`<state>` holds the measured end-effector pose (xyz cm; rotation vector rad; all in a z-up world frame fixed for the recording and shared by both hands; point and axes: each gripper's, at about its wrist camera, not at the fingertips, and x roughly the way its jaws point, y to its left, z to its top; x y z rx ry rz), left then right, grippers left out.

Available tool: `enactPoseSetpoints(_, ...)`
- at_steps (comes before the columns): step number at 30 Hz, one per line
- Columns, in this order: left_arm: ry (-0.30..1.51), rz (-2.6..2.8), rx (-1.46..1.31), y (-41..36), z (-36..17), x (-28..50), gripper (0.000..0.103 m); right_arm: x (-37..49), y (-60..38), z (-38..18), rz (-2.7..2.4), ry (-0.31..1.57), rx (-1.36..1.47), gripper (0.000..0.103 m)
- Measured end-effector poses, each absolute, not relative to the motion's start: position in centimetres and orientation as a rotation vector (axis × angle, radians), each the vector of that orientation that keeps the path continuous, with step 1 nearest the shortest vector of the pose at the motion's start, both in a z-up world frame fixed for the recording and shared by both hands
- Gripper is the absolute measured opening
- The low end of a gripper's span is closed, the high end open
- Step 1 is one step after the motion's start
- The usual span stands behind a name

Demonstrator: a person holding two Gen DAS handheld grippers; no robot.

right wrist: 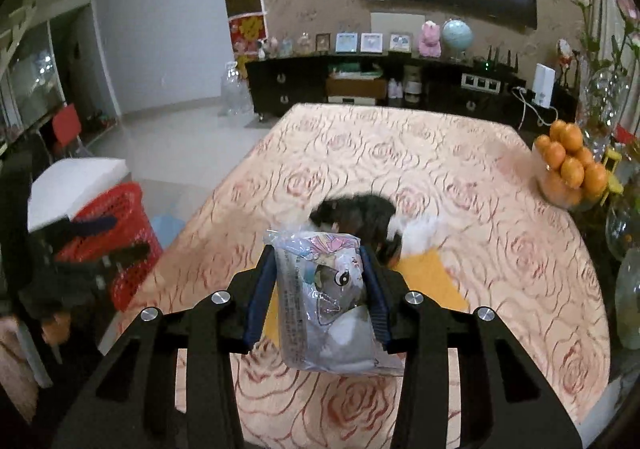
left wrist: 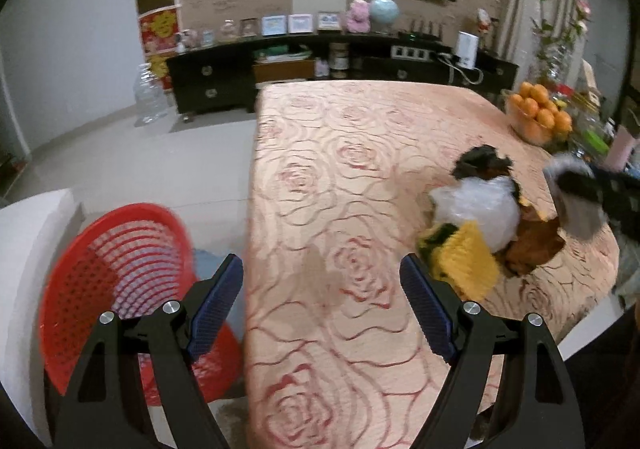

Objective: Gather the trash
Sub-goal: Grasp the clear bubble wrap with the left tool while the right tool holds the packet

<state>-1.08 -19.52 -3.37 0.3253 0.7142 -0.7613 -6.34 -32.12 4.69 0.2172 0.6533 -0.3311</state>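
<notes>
Holding: the right gripper (right wrist: 320, 289) has its blue ribbed fingers (right wrist: 375, 297) pinching a crinkled clear plastic packet with a cartoon print (right wrist: 328, 309), lifted above the table.
Basket: a round red plastic lattice basket (left wrist: 120, 281) sits low beside the table's left edge, next to a white block (left wrist: 32, 249).
Left gripper (left wrist: 322, 305): fingers spread wide apart, nothing between them, over the table edge.
Table (left wrist: 340, 169): peach cloth woven with red rose swirls.
Trash heap: dark crumpled wrapper (left wrist: 484, 163), glossy white plastic bag (left wrist: 480, 209), yellow paper (left wrist: 468, 261) and brown wrapper (left wrist: 532, 245), touching one another.
Far right: glass bowl of oranges (left wrist: 538, 115).
</notes>
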Motion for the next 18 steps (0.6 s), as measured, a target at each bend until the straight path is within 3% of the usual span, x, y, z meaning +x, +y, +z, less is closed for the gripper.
enactPoseSetpoints(18, 0.729, -0.98, 0.41, -30.8, -4.0, -3.2, 0.084, -6.3, -39.1, 7.1, -0.406, 0.573, 0.338, 0.041)
